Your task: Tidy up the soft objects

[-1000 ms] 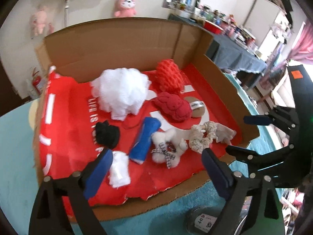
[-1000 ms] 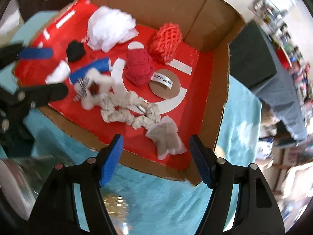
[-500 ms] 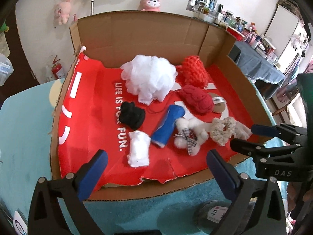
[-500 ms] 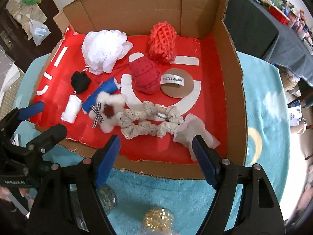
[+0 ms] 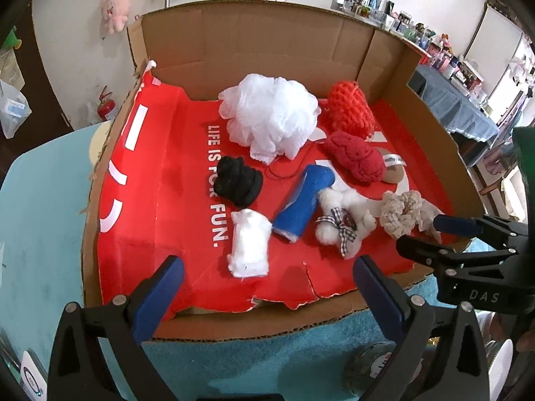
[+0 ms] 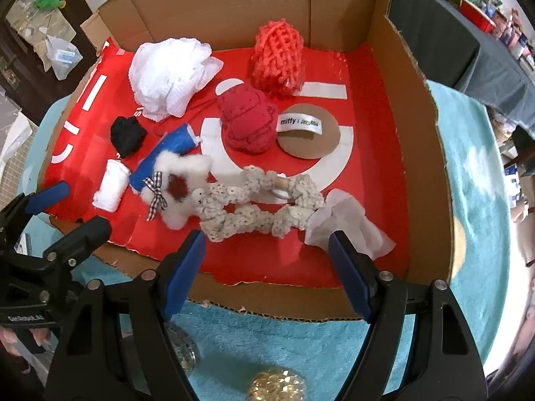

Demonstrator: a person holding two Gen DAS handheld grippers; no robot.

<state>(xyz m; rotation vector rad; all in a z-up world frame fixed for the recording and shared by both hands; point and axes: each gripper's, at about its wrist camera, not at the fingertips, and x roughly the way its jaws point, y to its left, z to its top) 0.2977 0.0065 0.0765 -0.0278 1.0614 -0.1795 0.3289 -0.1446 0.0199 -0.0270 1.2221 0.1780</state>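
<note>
A cardboard box (image 5: 254,50) lined in red holds soft things: a white mesh puff (image 5: 269,115), an orange-red net ball (image 5: 349,110), a red knit lump (image 5: 354,157), a black cloth wad (image 5: 237,180), a blue roll (image 5: 304,200), a small white roll (image 5: 249,242), a fluffy white toy with a checked bow (image 5: 341,220) and a beige crochet piece (image 6: 257,207). My left gripper (image 5: 267,297) is open and empty over the box's near edge. My right gripper (image 6: 267,267) is open and empty, just short of the crochet piece and a white tissue (image 6: 347,227).
The box sits on a teal cloth (image 6: 468,200). A round card disc with a label (image 6: 307,130) lies in the box. A glittery gold ball (image 6: 277,384) and a jar (image 5: 378,364) lie on the cloth near me. A dark-covered table (image 5: 454,103) stands at the right.
Both grippers have shifted and steadied in front of the box, with the left one swinging leftward so the whole box is in view. Nothing in the box has moved.
</note>
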